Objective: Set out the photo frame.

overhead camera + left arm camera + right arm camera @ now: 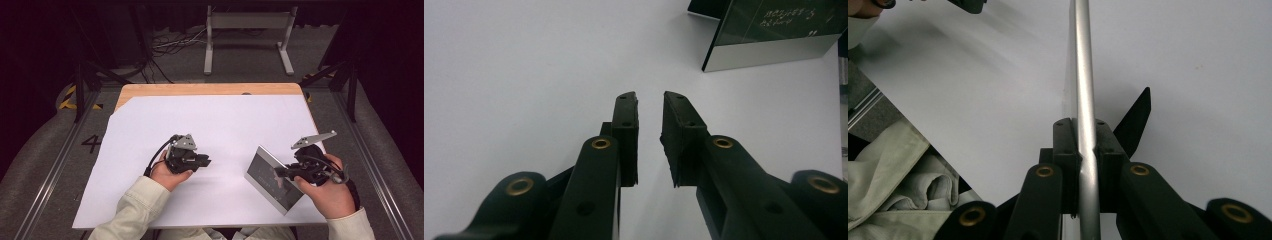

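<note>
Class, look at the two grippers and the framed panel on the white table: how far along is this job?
Done: the right gripper has clamped the silver edge of the framed panel, which stands tilted on the white table. In hand: the panel is held there. Left: the left gripper, open and empty, rests apart from it; where the panel goes cannot be told.

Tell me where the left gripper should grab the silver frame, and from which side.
Grip the frame's free thin top edge, coming from the left. It stands tilted on the white sheet, the right gripper already pinches its right side, and the left gripper is open, facing it.
</note>
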A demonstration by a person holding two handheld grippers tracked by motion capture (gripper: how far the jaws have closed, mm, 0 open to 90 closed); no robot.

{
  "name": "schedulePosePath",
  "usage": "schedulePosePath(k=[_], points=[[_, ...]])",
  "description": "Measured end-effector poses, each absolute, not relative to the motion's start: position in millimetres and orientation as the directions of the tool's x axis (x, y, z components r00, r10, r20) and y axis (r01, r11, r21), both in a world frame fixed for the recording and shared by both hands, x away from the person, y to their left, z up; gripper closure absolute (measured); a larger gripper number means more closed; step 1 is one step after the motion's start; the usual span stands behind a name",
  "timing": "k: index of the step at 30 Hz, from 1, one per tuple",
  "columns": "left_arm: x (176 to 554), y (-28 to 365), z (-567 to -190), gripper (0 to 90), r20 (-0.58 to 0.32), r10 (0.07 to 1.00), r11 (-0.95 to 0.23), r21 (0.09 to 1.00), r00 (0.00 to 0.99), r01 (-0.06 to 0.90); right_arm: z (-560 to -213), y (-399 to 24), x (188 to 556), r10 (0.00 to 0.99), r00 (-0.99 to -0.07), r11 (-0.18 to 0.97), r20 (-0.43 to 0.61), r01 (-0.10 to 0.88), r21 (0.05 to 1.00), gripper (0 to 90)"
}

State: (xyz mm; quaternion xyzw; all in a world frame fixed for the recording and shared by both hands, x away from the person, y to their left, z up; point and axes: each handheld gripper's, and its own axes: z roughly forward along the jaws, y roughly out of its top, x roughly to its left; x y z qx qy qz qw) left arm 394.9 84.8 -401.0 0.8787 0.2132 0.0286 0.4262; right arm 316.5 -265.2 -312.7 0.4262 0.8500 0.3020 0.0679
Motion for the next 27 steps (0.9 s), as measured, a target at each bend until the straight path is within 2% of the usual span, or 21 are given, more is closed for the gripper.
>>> schedulePosePath(k=[6, 16, 27], points=[[395, 87, -400, 76.9, -0.132, 0.403, -0.542, 0.763, 0.906, 0.353, -308, -262, 318, 0.752, -0.647, 0.473, 0.125, 0.662, 0.582, 83.8], [394, 94, -399, 76.8, -0.134, 0.421, -0.528, 0.768, 0.897, 0.362, -297, -256, 333, 0.674, -0.735, 0.567, 0.072, 0.578, 0.587, 83.7], [391, 115, -400, 76.6, -0.146, 0.461, -0.502, 0.77, 0.876, 0.393, -283, -242, 349, 0.612, -0.789, 0.62, 0.043, 0.513, 0.594, 83.7]])
